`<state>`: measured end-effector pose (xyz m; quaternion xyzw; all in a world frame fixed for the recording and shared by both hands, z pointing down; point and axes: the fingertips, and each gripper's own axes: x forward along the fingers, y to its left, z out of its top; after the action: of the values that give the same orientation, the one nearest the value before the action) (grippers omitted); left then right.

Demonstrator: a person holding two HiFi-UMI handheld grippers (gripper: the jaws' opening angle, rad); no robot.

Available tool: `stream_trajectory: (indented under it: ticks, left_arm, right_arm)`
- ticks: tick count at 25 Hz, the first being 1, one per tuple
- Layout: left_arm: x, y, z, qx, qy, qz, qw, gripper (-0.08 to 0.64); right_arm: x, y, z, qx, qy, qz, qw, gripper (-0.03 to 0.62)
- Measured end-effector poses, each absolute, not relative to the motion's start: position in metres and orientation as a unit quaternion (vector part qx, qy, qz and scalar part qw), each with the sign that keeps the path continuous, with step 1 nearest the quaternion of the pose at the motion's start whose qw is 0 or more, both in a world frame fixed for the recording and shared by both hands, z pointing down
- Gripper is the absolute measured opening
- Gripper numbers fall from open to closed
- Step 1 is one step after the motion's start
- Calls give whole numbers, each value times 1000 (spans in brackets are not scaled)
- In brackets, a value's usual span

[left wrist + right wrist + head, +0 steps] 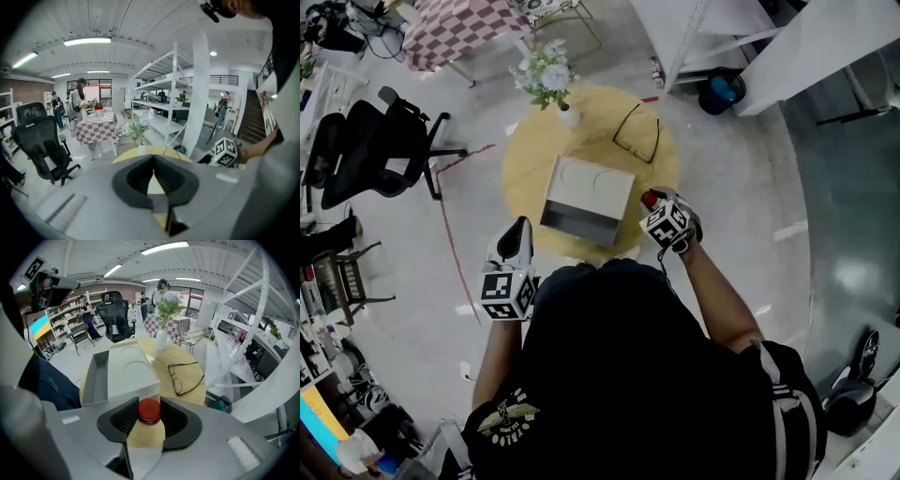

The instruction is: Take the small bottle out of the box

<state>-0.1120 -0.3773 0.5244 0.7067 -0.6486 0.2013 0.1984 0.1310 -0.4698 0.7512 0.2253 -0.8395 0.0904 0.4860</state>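
**Step in hand.** The white box (127,373) lies on the desk with one side open toward the person. The right gripper (657,204) is held beside the box's right edge, clear of it. Its fingers are closed on the small bottle (149,411), with the red cap standing up between the pads. The bottle is therefore judged to be out of the box already, and only the set-down remains. The left gripper (153,159) is held off the desk's near edge, away from the box. Its fingers are closed together with nothing between them.

**Next move.** A bare patch of desk is required, probably to the right of the box and short of the glasses. The bottle is to be kept upright until its base is seated, and only then are the fingers to be opened.

**Surroundings.** A large workshop room with a pale floor is shown.
- White shelving (703,37) stands beyond the desk.
- A checkered table (455,33) and a black office chair (370,150) stand to the left.
- The desk (525,173) is round and yellow.
- It also carries a vase of flowers (548,80) and a pair of glasses (637,133).
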Motion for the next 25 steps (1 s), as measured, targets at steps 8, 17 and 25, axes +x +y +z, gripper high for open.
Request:
stream_trajectory:
  ticks: [8, 17, 25]
  left_arm:
    - [-122, -361, 525, 695, -659, 206, 200, 0]
    - [-127, -388, 536, 751, -600, 196, 196, 0]
    - [-158, -421, 528, 802, -533, 195, 184, 0]
  right_arm:
    - [128, -469, 789, 240, -834, 110, 485, 153]
    - [113, -469, 797, 273, -826, 130, 475, 155]
    - [115, -469, 795, 340, -782, 201, 483, 212]
